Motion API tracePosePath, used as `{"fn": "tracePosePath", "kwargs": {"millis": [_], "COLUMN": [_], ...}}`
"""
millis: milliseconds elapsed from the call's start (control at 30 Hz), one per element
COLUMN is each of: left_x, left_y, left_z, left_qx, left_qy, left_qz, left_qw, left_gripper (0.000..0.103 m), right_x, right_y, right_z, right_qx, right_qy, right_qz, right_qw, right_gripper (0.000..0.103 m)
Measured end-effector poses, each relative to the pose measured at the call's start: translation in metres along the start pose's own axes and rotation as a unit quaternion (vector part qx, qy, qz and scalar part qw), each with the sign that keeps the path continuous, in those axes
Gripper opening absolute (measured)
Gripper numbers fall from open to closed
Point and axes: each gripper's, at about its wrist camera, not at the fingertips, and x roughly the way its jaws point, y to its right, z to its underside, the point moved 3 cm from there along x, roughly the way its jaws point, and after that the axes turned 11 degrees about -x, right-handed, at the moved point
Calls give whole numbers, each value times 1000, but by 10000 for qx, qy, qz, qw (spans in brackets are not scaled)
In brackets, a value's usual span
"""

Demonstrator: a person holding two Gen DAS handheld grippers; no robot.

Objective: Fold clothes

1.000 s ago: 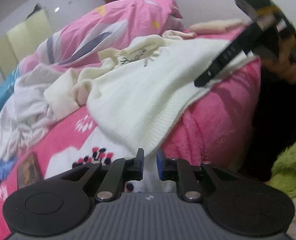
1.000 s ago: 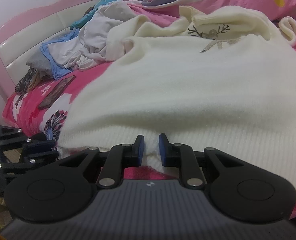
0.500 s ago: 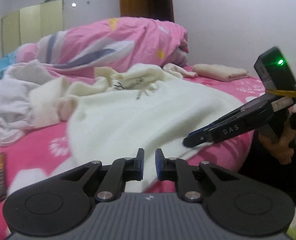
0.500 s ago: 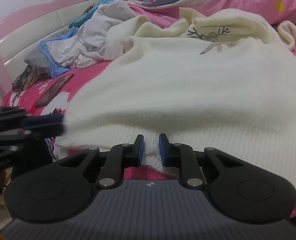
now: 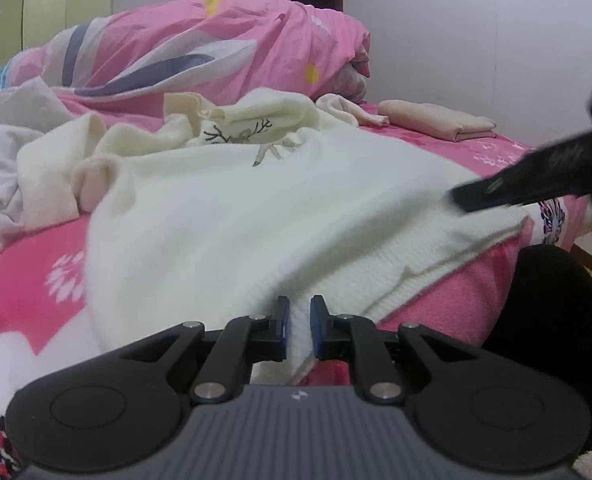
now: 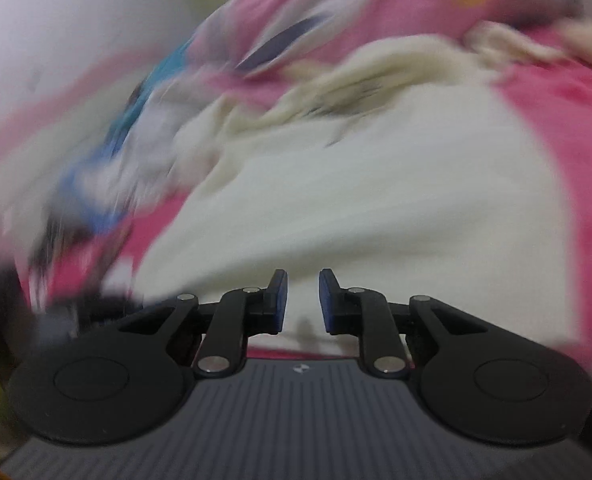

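Beyond the sweater point(image 5: 256, 216), only left view shows folded cloth point(image 5: 435, 124).

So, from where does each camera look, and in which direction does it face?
Left wrist: sits behind the left tool, faces across the bed toward the pink duvet; cream sweater hem between its pads; the right tool enters at the right.
Right wrist: sits behind the right tool, faces up the sweater; blurred.
Shared: sweater, duvet.
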Motion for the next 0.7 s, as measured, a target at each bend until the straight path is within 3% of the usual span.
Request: {"fn": "tracePosePath", "kwargs": {"millis": [133,233,400,700], "left_x": [2,2,2,2], "left_y": [-1,0,2,0], "left_z": [0,-1,-1,1], "left_qx": [-23,29,127,150], "left_qy": [-13,-14,1,64], "left_qz": [21,-3,-39,44], "left_qw": [10000,10000,9999,9999], "left_gripper": [13,13,13,14], "right_x": [-41,-50,-20,1], "right_y": [55,67,59,71], "right_z": [8,21,38,47], "right_qx": [1664,2422,3179,3883], "right_qy": [252,210,-182,-396], "right_qz": [18,-341,-912,-713], "right_qw": [9857,9694,9435,9179], "right_gripper": [23,31,33,33]}}
